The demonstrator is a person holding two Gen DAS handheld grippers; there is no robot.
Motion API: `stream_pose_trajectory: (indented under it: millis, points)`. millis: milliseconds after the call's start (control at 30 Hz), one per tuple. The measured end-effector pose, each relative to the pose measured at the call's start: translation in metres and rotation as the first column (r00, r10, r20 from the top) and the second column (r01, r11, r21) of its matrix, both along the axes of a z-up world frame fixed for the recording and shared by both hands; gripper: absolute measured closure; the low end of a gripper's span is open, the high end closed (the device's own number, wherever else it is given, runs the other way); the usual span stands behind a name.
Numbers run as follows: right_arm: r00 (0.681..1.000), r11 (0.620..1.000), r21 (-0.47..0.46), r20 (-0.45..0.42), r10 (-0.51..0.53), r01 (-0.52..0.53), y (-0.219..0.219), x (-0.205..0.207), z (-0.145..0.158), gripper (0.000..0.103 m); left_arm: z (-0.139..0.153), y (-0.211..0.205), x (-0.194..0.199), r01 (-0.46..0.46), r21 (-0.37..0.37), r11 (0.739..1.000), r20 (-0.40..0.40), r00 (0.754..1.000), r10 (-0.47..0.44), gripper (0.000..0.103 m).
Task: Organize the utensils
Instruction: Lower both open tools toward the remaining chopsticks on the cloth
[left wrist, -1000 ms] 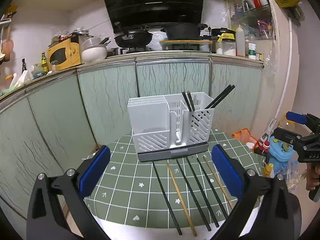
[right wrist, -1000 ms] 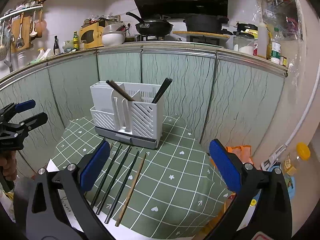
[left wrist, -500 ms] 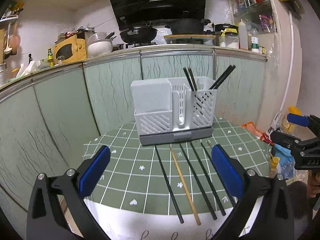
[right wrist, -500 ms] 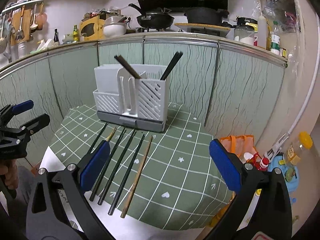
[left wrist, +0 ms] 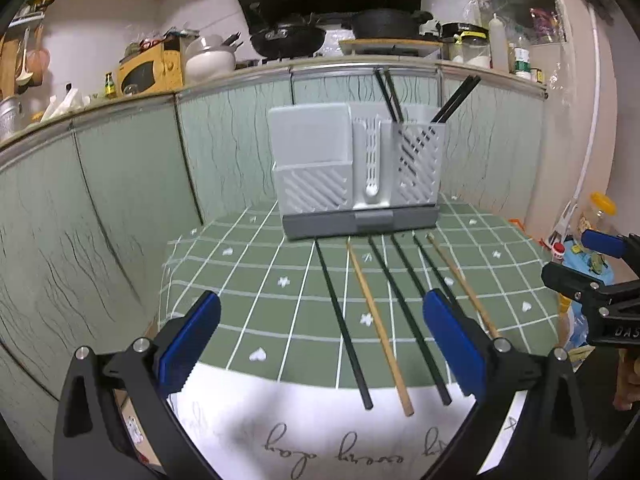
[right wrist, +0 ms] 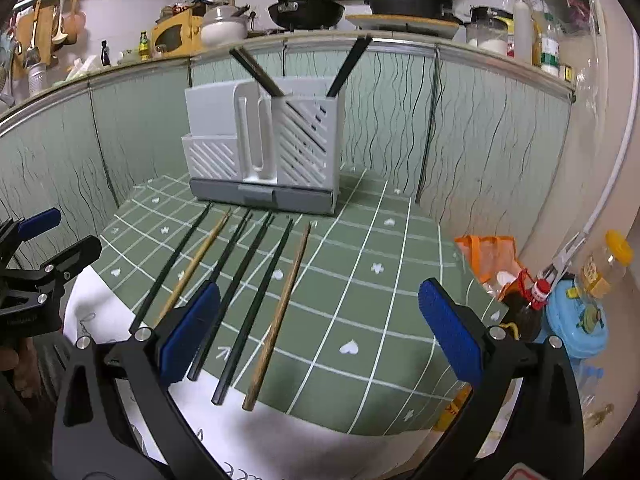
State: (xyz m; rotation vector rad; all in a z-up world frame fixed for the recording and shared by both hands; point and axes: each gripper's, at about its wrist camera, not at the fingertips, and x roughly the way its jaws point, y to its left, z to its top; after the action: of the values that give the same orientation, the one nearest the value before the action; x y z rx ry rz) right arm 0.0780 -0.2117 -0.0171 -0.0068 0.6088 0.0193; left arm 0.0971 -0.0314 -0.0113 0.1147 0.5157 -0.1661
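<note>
Green checked tablecloth (left wrist: 256,280) over table, yellow microwave (left wrist: 146,70) on counter, white bowl (left wrist: 208,62) beside it, black wok (left wrist: 286,38) on stove, yellow-capped jar (right wrist: 608,260) low at right.

A pale grey utensil caddy (left wrist: 354,168) with diagonal slats sits on a darker grey base. The tablecloth (right wrist: 360,280) is green, gridded in white with little hearts. Black chopsticks (right wrist: 256,308) lie beside tan wooden ones (right wrist: 280,312). Gripper pads (right wrist: 448,330) are blue.
</note>
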Motion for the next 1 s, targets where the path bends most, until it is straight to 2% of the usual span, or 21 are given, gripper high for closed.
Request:
stream_pose_trajectory:
  millis: [267,500,667,767,1000]
  points:
    - [0.997,0.999,0.025,-0.066,-0.031,0.033,0.002,0.006,-0.031,0.008,-0.028,0.007,0.005,-0.048,-0.016,0.999,-0.067,0.997,0.047,0.004]
    - [0.992,0.998,0.029,-0.112,-0.053,0.057,0.003,0.011,-0.053,0.012,-0.046,0.003,0.011,-0.044,0.003,0.999,-0.107,0.993,0.044,0.004]
    - [0.990,0.997,0.049,-0.135,-0.049,0.056,0.003,0.015,-0.064,0.018,-0.058,0.002,0.016,-0.043,-0.001,0.999,-0.134,0.990,0.043,0.018]
    - [0.988,0.998,0.042,-0.146,-0.040,0.047,0.006,0.016,-0.069,0.024,-0.068,0.001,0.019,-0.039,-0.006,0.999,-0.162,0.986,0.038,0.032]
    - [0.989,0.999,0.022,-0.141,-0.036,0.039,0.014,0.016,-0.078,0.036,-0.080,-0.005,0.022,-0.027,-0.004,1.000,-0.184,0.983,0.026,0.045]
